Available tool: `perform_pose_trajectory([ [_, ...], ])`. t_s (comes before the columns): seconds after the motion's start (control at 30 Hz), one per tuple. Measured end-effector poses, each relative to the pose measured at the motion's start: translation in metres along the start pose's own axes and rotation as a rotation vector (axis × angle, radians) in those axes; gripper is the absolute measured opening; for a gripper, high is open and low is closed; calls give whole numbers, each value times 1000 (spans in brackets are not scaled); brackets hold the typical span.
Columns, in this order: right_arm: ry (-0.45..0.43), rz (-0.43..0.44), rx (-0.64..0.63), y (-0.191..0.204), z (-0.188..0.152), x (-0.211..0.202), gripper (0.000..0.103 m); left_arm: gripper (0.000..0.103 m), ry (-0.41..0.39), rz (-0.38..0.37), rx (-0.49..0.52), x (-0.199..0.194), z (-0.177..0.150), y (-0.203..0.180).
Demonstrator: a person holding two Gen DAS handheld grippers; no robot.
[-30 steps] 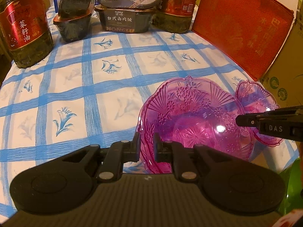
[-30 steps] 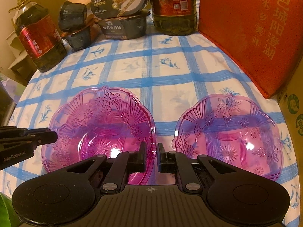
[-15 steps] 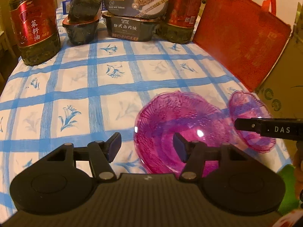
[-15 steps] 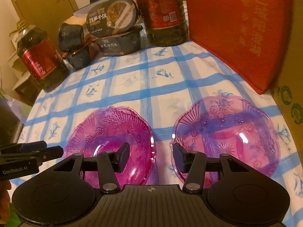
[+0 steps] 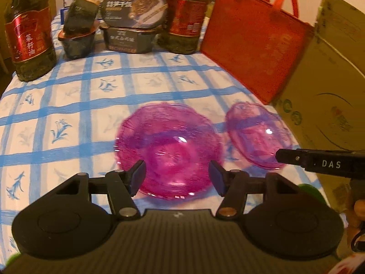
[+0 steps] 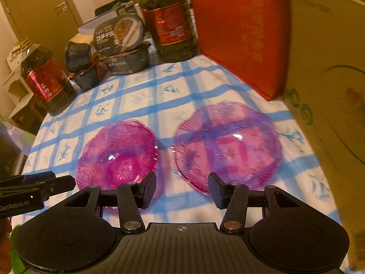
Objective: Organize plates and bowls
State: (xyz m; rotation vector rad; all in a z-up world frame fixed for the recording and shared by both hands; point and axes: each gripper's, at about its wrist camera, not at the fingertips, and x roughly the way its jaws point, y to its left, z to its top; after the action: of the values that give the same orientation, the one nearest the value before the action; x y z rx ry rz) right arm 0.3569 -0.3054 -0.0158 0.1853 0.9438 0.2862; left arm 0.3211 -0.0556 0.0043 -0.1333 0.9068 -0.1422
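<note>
Both the left hand-held gripper and right hand-held gripper, pinched a second ago, now stand spread and empty, backed off the two pink plates lying side by side, unstacked, at lower centre of the table.

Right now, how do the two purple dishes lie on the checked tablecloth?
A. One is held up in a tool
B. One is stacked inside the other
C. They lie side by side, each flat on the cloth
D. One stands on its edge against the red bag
C: the left purple dish and the right purple dish rest next to each other on the tablecloth, and neither is lifted.
</note>
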Motion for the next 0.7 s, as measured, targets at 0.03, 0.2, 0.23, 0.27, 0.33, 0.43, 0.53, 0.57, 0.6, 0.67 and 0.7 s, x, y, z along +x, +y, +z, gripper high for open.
perform_pose_trajectory([
  [0.03,-2,-4,5,-3,-2,-5,51,57,-1,-5,4,-2,-1,-6],
  [0.2,-11,-23,37,-21,-12,-25,51,57,1,-26,33,-6,-6,-29],
  [0.23,-13,-26,42,-24,-14,-28,51,57,2,-30,37,-7,-6,-33],
  [0.27,-15,-28,45,-27,-15,-32,51,57,3,-35,40,-8,-7,-37],
  [0.33,-19,-34,50,-31,-17,-38,51,57,3,-43,46,-9,-7,-44],
  [0.43,-22,-42,57,-37,-21,-44,51,57,2,-52,60,-11,-8,-53],
  [0.53,-25,-45,64,-42,-22,-47,51,57,1,-57,76,-12,-8,-61],
  [0.57,-26,-46,65,-42,-22,-48,51,57,1,-59,79,-12,-8,-62],
  [0.6,-26,-47,66,-43,-23,-49,51,57,2,-60,81,-12,-8,-63],
  [0.67,-25,-48,66,-44,-24,-49,51,57,3,-61,86,-12,-8,-65],
  [0.7,-25,-49,65,-45,-24,-49,51,57,3,-63,89,-11,-8,-66],
])
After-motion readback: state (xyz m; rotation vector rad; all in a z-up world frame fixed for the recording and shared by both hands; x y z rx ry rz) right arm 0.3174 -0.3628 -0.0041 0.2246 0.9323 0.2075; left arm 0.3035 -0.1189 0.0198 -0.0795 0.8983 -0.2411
